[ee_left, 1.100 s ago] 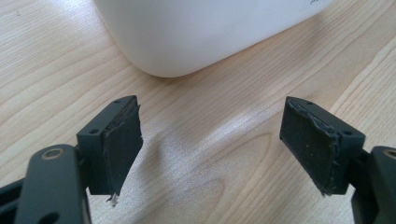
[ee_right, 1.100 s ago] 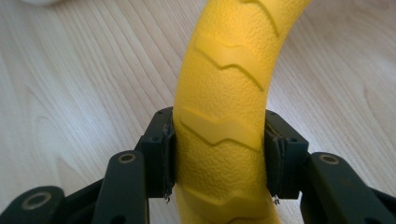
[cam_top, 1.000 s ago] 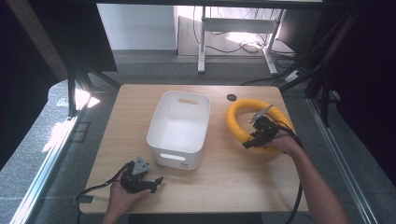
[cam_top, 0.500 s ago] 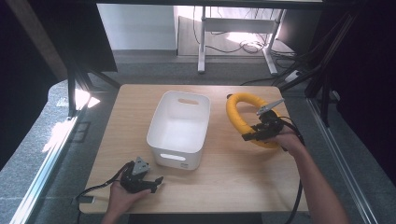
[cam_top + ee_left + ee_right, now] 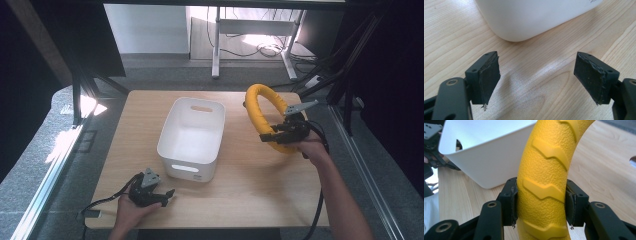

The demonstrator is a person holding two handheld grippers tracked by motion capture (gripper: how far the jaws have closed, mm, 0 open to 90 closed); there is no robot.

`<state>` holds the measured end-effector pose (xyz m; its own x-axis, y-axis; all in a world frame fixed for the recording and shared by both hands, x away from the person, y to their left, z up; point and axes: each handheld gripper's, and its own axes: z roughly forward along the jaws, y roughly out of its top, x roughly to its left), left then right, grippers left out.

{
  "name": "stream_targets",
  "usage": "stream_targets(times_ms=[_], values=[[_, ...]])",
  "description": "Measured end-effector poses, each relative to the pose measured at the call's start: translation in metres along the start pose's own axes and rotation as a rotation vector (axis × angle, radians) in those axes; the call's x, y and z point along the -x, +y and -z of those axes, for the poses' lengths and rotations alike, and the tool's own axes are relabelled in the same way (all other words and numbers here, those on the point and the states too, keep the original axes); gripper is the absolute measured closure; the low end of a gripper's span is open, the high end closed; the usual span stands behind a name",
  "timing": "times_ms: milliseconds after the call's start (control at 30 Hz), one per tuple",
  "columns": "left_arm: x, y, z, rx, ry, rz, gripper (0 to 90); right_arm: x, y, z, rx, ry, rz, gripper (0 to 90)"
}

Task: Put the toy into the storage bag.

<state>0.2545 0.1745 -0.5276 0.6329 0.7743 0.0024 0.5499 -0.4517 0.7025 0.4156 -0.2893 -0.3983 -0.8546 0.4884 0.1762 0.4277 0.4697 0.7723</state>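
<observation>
In the high view, a white rectangular plastic bin (image 5: 191, 138) with cut-out handles sits at the middle of the light wooden table (image 5: 240, 195); nothing lies inside it; at three o'clock from the bin the right gripper (image 5: 276, 134) pinches the lower arc of a yellow textured rubber ring (image 5: 261, 113), which stands tilted up on edge above the tabletop; at seven o'clock from the bin the left gripper (image 5: 163, 195) rests low by the table's near edge in the person's hand, jaws apart

In the left gripper view, the left gripper (image 5: 537, 77) is spread wide over bare wood, clamping nothing; the bin's rounded white corner (image 5: 529, 17) lies at twelve o'clock, apart from both pads

In the right gripper view, the right gripper (image 5: 541, 202) is clamped on the ring (image 5: 544, 170), both pads pressed into its ribbed sides; the bin (image 5: 484, 157) stands at ten o'clock, just behind the ring
</observation>
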Motion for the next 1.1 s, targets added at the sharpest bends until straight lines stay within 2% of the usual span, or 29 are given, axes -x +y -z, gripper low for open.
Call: stream_targets(times_ms=[367,1100], values=[[0.0,0.0,0.0,-0.001,-0.001,-0.002,21.0,-0.016,0.006,0.004,0.07,0.036,0.026,51.8],[0.0,0.0,0.0,0.001,-0.003,-0.002,21.0,-0.028,0.014,0.002,0.171,0.095,0.027,51.7]])
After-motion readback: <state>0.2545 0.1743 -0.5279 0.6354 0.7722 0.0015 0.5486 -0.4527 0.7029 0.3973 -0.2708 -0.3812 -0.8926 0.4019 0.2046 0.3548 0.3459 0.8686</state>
